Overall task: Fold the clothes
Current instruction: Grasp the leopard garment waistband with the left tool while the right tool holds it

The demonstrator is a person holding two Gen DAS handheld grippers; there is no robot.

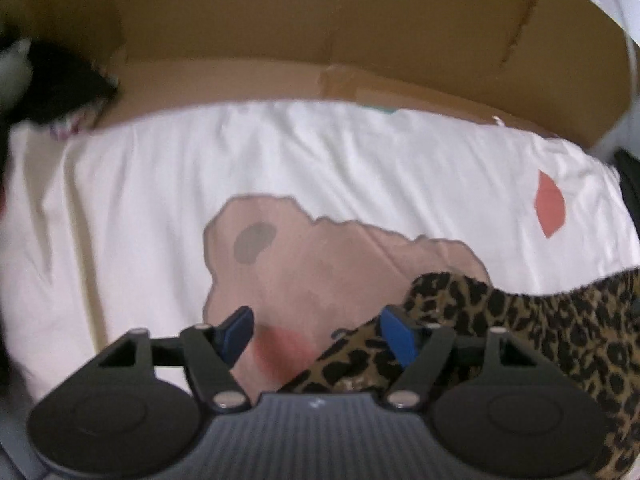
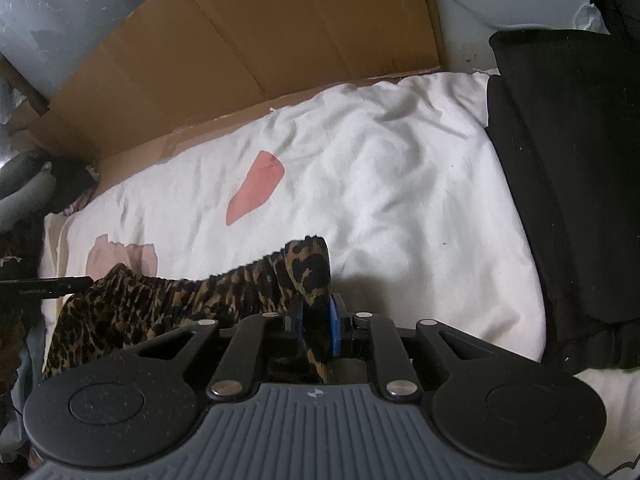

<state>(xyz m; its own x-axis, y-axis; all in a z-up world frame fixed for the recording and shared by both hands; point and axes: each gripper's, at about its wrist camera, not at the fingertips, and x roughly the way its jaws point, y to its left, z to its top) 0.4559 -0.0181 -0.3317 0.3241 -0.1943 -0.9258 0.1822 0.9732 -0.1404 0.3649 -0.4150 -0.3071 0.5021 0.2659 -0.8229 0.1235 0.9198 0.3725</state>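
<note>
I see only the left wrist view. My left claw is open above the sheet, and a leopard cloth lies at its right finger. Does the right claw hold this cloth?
Observer: Yes. The right claw is shut on the leopard cloth. One corner of the cloth stands up above its pads.
Operator: Thank you. What lies to the right of that claw?
Observer: A black cloth lies along the right edge of the sheet.
</note>
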